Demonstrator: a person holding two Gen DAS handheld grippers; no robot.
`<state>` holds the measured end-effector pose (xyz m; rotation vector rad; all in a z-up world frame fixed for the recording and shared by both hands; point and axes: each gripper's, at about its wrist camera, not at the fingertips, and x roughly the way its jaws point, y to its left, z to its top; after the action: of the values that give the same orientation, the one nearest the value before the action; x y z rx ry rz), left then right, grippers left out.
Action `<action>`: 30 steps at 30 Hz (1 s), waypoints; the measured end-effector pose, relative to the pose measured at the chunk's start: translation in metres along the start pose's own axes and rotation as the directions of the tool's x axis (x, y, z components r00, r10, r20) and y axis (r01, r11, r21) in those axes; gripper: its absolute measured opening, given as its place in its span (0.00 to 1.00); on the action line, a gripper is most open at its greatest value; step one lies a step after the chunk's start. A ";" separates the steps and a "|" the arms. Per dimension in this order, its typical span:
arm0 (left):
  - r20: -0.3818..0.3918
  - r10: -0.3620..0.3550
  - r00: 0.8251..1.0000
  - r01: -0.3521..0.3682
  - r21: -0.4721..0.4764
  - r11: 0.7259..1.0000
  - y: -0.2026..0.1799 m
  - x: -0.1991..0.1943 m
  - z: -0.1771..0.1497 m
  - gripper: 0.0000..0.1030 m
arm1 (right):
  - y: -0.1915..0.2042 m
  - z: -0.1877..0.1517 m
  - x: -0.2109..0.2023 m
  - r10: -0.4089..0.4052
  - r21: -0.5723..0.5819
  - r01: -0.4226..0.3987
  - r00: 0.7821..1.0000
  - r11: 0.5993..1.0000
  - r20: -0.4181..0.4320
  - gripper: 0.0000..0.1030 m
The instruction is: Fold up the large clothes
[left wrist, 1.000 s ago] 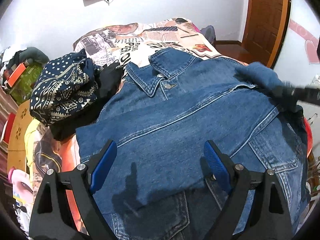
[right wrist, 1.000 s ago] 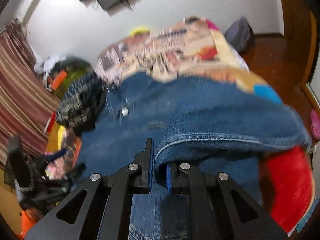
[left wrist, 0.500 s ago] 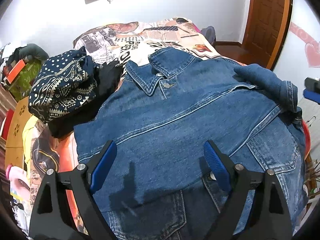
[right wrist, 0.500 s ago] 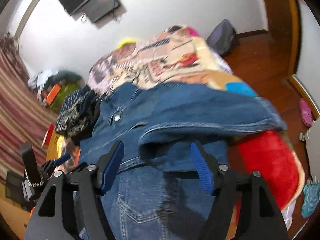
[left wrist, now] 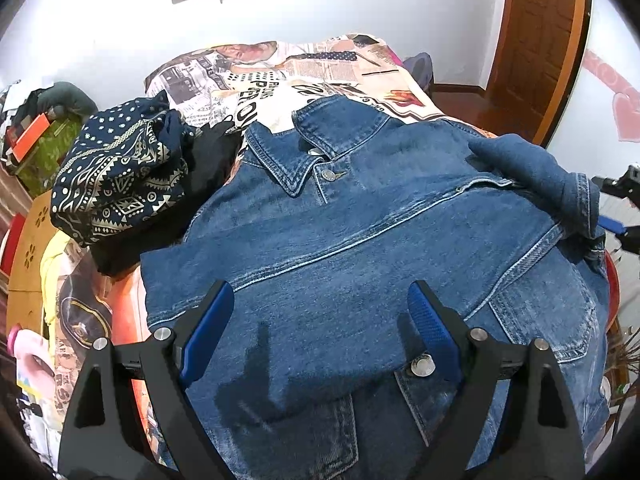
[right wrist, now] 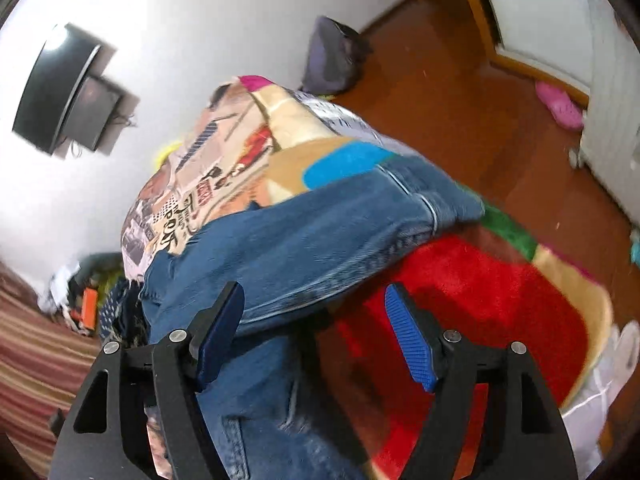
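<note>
A blue denim jacket (left wrist: 360,240) lies front up on the bed, collar toward the far wall, one side folded over its middle. Its right sleeve (left wrist: 532,168) lies folded across the chest. My left gripper (left wrist: 320,332) is open and empty just above the jacket's lower part. My right gripper (right wrist: 316,332) is open and empty at the jacket's right edge, beside the folded sleeve (right wrist: 320,236). The right gripper also shows at the far right of the left wrist view (left wrist: 616,216).
A patterned navy cloth (left wrist: 120,176) on a dark pile sits left of the jacket. The bed has a printed blanket (left wrist: 280,76) with a red patch (right wrist: 480,288). Wooden floor (right wrist: 440,88), a dark bag (right wrist: 332,56) and a door (left wrist: 540,32) lie to the right.
My right gripper opened and let go of the sleeve, which now rests across the jacket. It then drew back to the right and tilted. The left gripper stayed nearly still.
</note>
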<state>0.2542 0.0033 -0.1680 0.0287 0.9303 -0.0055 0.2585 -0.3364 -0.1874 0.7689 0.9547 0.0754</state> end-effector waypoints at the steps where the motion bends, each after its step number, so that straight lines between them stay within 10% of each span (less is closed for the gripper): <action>1: -0.002 0.000 1.000 0.000 -0.004 1.000 0.001 0.001 0.000 0.86 | -0.005 0.001 0.004 0.001 0.021 -0.001 1.000 1.000 -0.010 0.68; 5: -0.005 -0.002 1.000 0.002 -0.015 1.000 0.002 0.002 0.000 0.86 | -0.017 0.005 0.022 0.024 0.081 -0.022 0.999 0.996 -0.024 0.67; 14: 0.022 -0.003 1.000 0.003 -0.026 1.000 0.009 -0.007 0.000 0.86 | 0.025 0.011 0.015 0.000 -0.095 0.004 0.999 0.995 0.035 0.13; 21: 0.072 0.005 0.997 -0.002 -0.047 0.999 0.024 -0.026 -0.003 0.86 | 0.096 0.004 -0.013 0.105 -0.286 -0.077 0.991 0.955 0.082 0.11; 30: 0.142 0.058 0.988 -0.041 -0.119 0.992 0.057 -0.051 -0.015 0.86 | 0.225 -0.061 -0.025 0.251 -0.581 -0.236 0.966 0.779 -0.055 0.10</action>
<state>0.2132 0.0600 -0.1350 -0.0551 0.7831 0.0913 0.2571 -0.1460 -0.0500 0.3089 0.7383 0.5650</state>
